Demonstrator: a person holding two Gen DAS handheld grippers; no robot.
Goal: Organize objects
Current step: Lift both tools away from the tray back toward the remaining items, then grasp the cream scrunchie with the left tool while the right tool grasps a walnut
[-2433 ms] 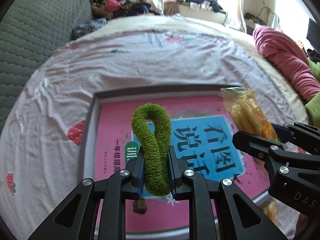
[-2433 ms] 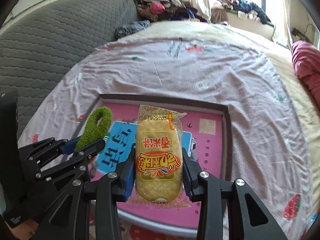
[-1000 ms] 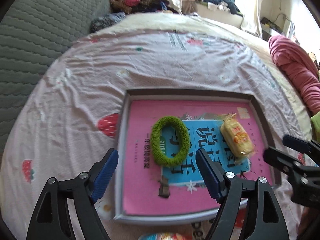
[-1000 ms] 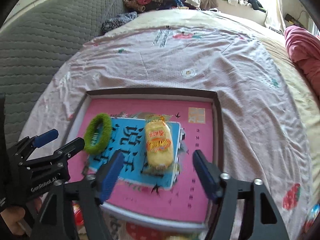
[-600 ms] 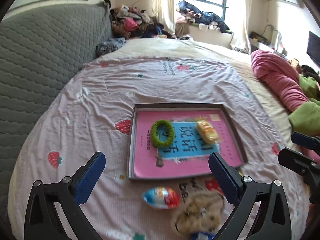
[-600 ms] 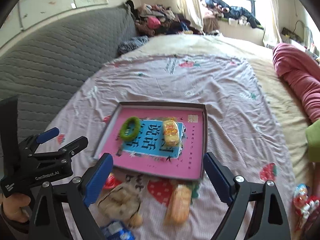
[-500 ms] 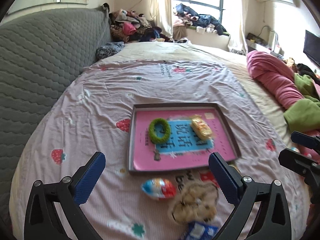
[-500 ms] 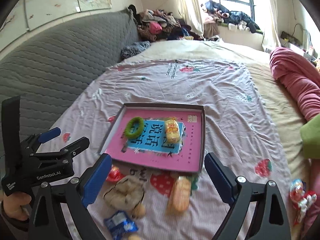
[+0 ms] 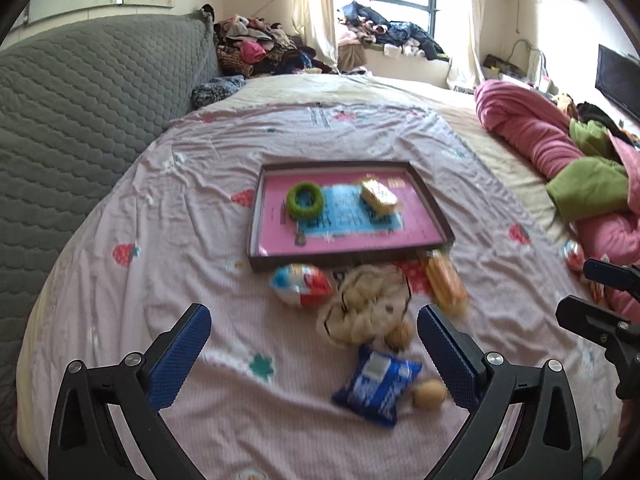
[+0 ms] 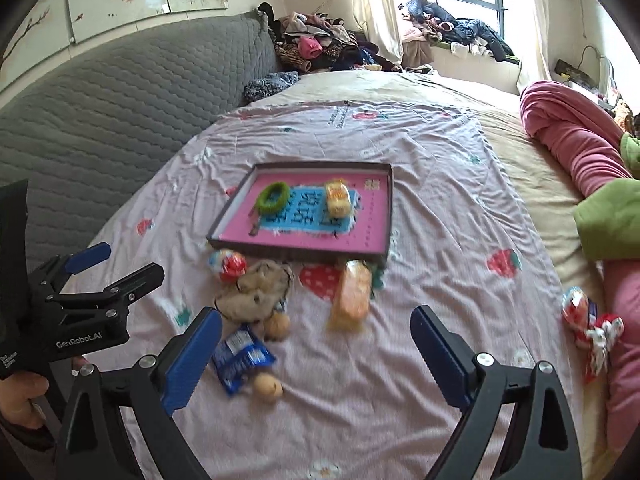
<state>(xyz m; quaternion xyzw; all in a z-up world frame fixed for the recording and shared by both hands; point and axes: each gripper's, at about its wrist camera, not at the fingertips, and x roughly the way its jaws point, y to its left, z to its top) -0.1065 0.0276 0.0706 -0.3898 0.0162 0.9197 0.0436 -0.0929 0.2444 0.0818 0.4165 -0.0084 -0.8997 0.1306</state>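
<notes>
- Well above the bed [image 9: 168,216], the left gripper [image 9: 314,344] and the right gripper [image 10: 316,336] both hang with fingers spread wide and nothing between them.
- Open sheet lies on the left of the tray [image 9: 430,204]; its near edge is crowded by a foil egg [image 9: 302,284], a beige scrunchie [image 9: 368,304] and an orange snack pack [image 9: 444,284].
- Inside the tray, the green hair ring [image 9: 305,201] lies flat at the left, and the yellow snack pack [image 9: 379,196] lies to its right, long axis running toward the tray's far rim.
- Nearer, a blue packet [image 9: 376,388] sits beside a small brown nut [image 9: 430,394].
- Only the right wrist view shows the red-and-white wrapped sweets [image 10: 588,320] by the pink blanket [image 10: 572,136], and the hand [image 10: 18,394] holding the left gripper.
</notes>
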